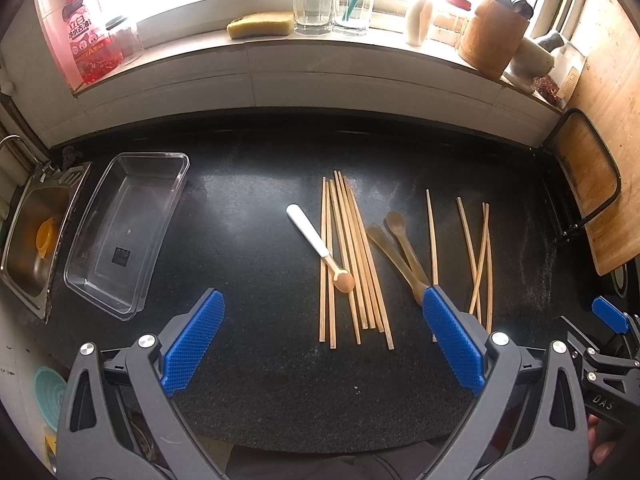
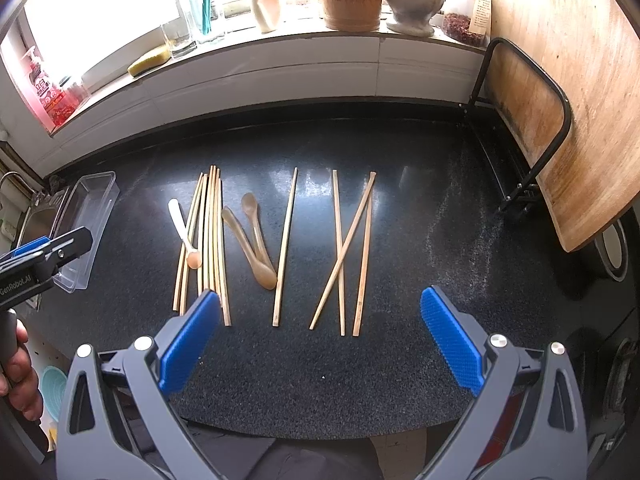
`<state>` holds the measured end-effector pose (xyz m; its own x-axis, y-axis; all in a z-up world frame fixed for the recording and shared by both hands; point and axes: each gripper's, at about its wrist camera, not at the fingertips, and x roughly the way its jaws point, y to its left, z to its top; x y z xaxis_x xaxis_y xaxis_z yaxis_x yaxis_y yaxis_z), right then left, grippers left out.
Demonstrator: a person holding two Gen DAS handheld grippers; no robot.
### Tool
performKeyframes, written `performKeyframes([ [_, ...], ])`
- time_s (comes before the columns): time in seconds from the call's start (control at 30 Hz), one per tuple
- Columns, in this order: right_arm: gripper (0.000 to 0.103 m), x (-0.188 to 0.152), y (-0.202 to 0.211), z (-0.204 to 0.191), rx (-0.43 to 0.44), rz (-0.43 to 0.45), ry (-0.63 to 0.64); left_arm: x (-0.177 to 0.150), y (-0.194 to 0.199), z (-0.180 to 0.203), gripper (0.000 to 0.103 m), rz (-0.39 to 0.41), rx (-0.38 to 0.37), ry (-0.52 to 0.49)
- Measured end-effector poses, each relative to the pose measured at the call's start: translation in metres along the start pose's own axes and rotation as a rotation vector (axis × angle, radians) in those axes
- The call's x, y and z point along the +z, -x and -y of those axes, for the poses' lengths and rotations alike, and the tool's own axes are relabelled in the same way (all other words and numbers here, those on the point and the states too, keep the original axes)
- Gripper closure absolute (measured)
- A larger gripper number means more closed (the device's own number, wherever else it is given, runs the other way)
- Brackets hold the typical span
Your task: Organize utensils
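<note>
A bundle of wooden chopsticks (image 1: 352,264) (image 2: 210,240) lies on the black counter. A white-handled spoon (image 1: 316,244) (image 2: 182,232) lies across its left side. Two brown horn spoons (image 1: 396,252) (image 2: 252,240) lie to its right. A single chopstick (image 1: 431,236) (image 2: 285,244) and three crossed chopsticks (image 1: 478,256) (image 2: 348,252) lie further right. A clear plastic box (image 1: 124,232) (image 2: 86,220) stands empty at the left. My left gripper (image 1: 322,308) is open above the counter's near side, before the bundle. My right gripper (image 2: 320,308) is open before the loose chopsticks.
A steel sink (image 1: 32,232) is left of the box. A wooden cutting board in a black rack (image 1: 588,184) (image 2: 524,120) stands at the right. The windowsill holds a sponge (image 1: 260,24), glasses, a wooden holder (image 1: 492,36) and a red soap bottle (image 1: 86,36).
</note>
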<state>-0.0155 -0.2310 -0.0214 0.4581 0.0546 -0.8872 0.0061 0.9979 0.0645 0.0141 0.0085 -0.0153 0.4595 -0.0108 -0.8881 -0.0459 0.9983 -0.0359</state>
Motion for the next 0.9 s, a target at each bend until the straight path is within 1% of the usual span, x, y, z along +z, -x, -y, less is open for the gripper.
performKeyframes([
  [0.33,0.006,0.002,-0.003,-0.001,0.0,-0.005,-0.001,0.001,-0.003,0.0,0.006,-0.008,-0.001,0.002],
  [0.53,0.006,0.004,-0.006,0.0,0.002,-0.011,-0.006,0.002,-0.012,-0.001,0.006,-0.036,-0.007,0.014],
  [0.7,0.006,0.007,-0.011,0.002,0.006,-0.021,-0.013,0.008,-0.031,-0.006,0.006,-0.069,-0.002,0.047],
  [0.9,0.006,0.011,-0.025,0.014,0.008,-0.024,-0.035,0.011,-0.073,-0.013,0.006,-0.103,0.04,0.115],
])
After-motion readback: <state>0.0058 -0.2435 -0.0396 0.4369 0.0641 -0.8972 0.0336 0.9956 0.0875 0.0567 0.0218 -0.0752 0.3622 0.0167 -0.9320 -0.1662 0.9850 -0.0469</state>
